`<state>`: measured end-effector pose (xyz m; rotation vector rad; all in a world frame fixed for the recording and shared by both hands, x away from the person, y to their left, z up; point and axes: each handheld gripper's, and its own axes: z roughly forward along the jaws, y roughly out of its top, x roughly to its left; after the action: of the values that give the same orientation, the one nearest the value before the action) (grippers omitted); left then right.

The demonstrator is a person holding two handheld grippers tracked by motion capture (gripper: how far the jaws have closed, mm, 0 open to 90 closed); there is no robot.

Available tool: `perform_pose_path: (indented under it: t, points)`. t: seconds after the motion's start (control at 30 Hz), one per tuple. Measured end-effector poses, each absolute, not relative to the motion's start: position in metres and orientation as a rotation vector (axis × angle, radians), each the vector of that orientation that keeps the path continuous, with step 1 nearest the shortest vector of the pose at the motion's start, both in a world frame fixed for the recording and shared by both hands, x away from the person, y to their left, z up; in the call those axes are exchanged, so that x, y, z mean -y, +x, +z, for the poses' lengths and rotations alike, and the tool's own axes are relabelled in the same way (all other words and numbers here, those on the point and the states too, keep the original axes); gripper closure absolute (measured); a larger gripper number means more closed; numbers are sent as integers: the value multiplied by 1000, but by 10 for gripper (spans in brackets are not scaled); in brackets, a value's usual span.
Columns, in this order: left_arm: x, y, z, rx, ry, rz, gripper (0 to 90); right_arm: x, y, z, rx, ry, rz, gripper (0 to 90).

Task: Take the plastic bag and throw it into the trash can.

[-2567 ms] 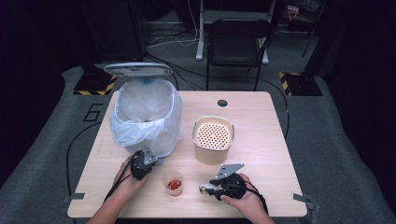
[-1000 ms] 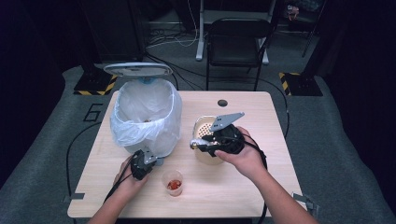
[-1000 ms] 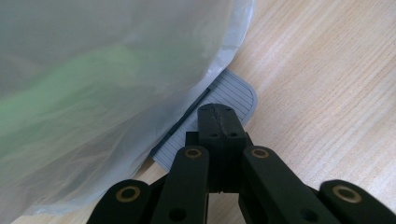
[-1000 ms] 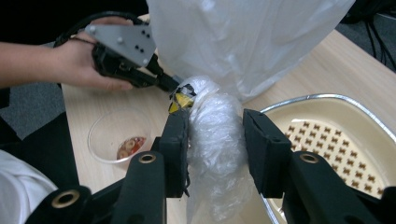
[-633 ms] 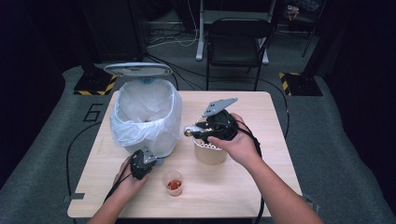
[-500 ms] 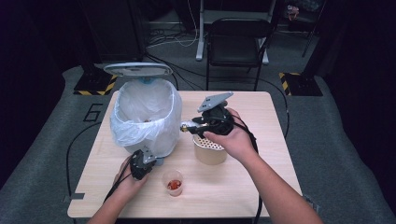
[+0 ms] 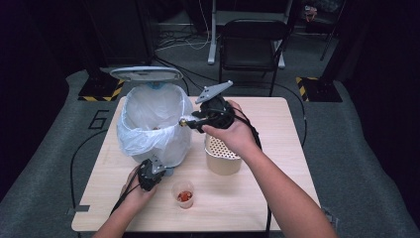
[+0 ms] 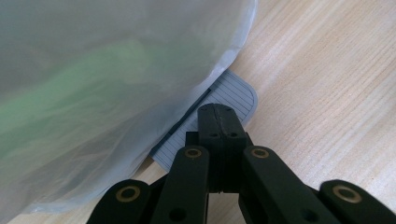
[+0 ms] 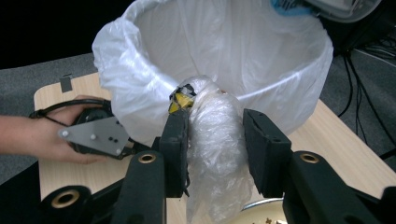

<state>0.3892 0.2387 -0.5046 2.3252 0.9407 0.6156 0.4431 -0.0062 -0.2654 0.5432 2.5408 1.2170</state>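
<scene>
Left gripper (image 7: 150,173) sits jaws together on the bin's pedal (image 8: 224,100) at table level. Lined bin (image 7: 153,124) mid-left. Right gripper (image 9: 212,135) clamps a crumpled plastic wrapper (image 9: 212,144), held at the bin rim, above perforated container (image 7: 222,156).

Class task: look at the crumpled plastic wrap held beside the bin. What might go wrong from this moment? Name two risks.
1. The right gripper holds the crumpled plastic wrap short of the bin's rim; released here, it might fall outside.
2. The left gripper presses the pedal; if it slips, the lid may drop.
</scene>
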Motion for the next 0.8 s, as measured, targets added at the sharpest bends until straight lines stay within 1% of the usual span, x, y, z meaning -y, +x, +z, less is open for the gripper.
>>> perform_pose_path:
  t: [0.3, 0.33, 0.37, 0.47, 0.8]
  points:
    - [-239, 389, -504, -938, 2337, 609, 900, -9, 451, -252, -2519, 546, 1243, 620]
    - [-240, 389, -502, -939, 2350, 639, 900, -12, 452, -251, -2516, 548, 1246, 620]
    - [-241, 391, -502, -905, 2363, 632, 900, -14, 453, -250, -2518, 545, 1245, 620]
    - [-239, 388, -503, -970, 2326, 625, 900, -24, 457, -248, -2523, 535, 1244, 620]
    - [-238, 388, -504, -970, 2325, 626, 900, -46, 463, -250, -2519, 522, 1250, 619]
